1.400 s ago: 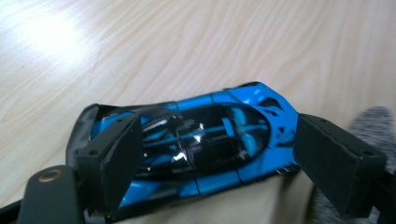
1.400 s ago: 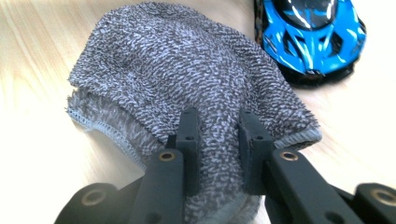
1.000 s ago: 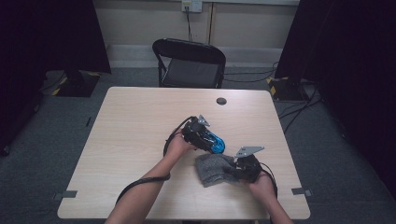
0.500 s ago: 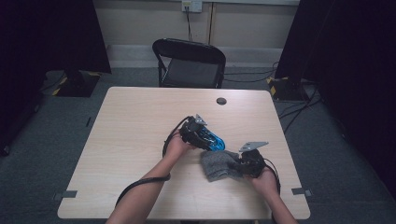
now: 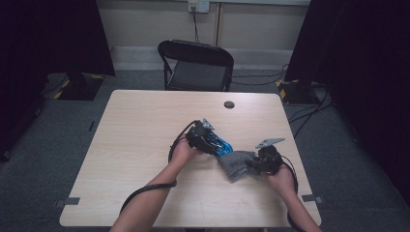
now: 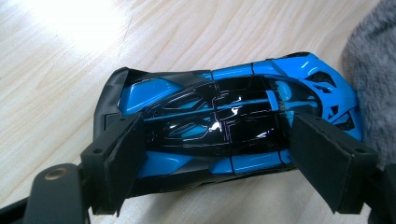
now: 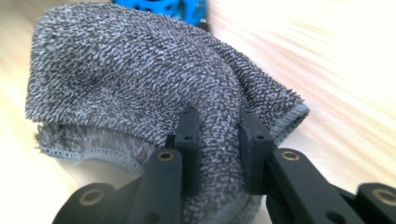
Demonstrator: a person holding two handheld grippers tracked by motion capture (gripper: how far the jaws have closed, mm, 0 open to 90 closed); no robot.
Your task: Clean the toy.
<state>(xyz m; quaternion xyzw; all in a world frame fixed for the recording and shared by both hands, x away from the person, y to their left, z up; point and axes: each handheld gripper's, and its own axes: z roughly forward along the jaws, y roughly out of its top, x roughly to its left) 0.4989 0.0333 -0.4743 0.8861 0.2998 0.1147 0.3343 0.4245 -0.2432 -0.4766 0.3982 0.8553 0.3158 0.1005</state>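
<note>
L tool [image 6: 212,154] clamps blue/black toy car [image 6: 224,126] mid-frame on surface [image 5: 145,135]; R tool [image 7: 217,140] pinches grey cloth [image 7: 154,88], touching car's front.

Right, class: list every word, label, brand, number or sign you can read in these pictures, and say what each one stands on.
None can be read.
The blue and black toy car, held in the left gripper, shows no lettering or badge.
The grey cloth, pinched in the right gripper, carries no tag.
The wall socket is too small for any marking to be made out.
</note>
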